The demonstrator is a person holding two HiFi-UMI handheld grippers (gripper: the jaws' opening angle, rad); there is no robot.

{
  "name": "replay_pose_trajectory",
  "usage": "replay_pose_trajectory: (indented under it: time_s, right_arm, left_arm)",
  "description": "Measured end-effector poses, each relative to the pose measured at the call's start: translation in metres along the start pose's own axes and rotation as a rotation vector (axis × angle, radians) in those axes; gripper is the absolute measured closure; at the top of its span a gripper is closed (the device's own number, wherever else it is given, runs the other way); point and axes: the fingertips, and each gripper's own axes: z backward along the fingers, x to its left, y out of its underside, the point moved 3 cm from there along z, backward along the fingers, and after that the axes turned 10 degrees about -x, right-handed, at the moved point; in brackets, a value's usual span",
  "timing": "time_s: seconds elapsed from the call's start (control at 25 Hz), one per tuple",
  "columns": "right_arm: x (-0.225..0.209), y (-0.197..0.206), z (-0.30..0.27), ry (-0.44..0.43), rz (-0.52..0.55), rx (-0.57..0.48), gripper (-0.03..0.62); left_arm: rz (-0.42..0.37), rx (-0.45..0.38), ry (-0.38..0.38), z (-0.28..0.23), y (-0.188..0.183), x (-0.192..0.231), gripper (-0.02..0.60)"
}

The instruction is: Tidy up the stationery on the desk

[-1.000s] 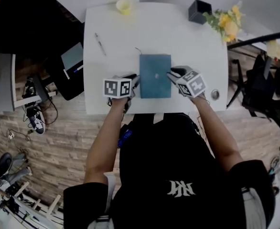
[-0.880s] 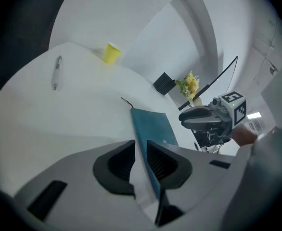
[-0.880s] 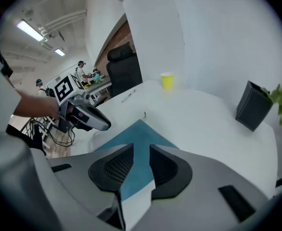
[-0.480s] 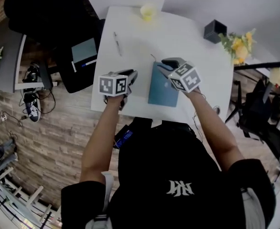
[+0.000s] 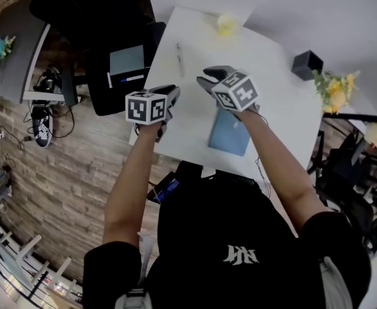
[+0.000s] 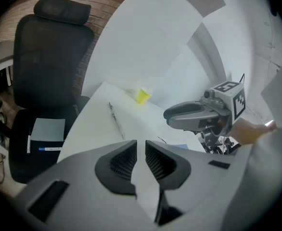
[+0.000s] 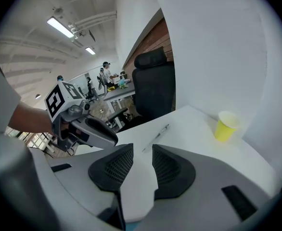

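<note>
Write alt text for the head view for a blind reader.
A person holds the left gripper and right gripper above a white desk, both empty; the left fingers have just been closing. On it: blue notebook, pen, yellow cup.

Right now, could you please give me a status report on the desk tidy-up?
Left gripper empty, jaws just closing some, apart. Right gripper open, empty. Pen untouched on desk ahead; blue notebook flat, nearer me. Nothing blocks the pen.

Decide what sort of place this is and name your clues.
Probably an office: a white desk with a pen and notebook, a black swivel chair beside it, more desks and people behind.
</note>
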Motion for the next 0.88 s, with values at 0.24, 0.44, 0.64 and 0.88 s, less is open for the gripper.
replay_pose_trajectory:
  time_s: [0.24, 0.44, 0.64, 0.88]
  right_arm:
    - [-0.007, -0.018, -0.044, -0.003, -0.016, 0.000, 0.468]
    - [-0.018, -0.003, -0.083, 0.004, -0.042, 0.066, 0.466]
    - [-0.028, 0.012, -0.111, 0.023, -0.079, 0.128, 0.461]
    - [-0.038, 0.018, -0.128, 0.072, -0.171, 0.158, 0.461]
  left_arm:
    - [0.014, -0.024, -0.024, 0.003, -0.013, 0.030, 0.526]
    - [-0.005, -0.037, -0.053, 0.006, -0.026, 0.050, 0.529]
    - [-0.007, -0.052, -0.059, 0.008, -0.031, 0.063, 0.540]
    - [0.024, -0.053, -0.061, 0.010, -0.024, 0.074, 0.555]
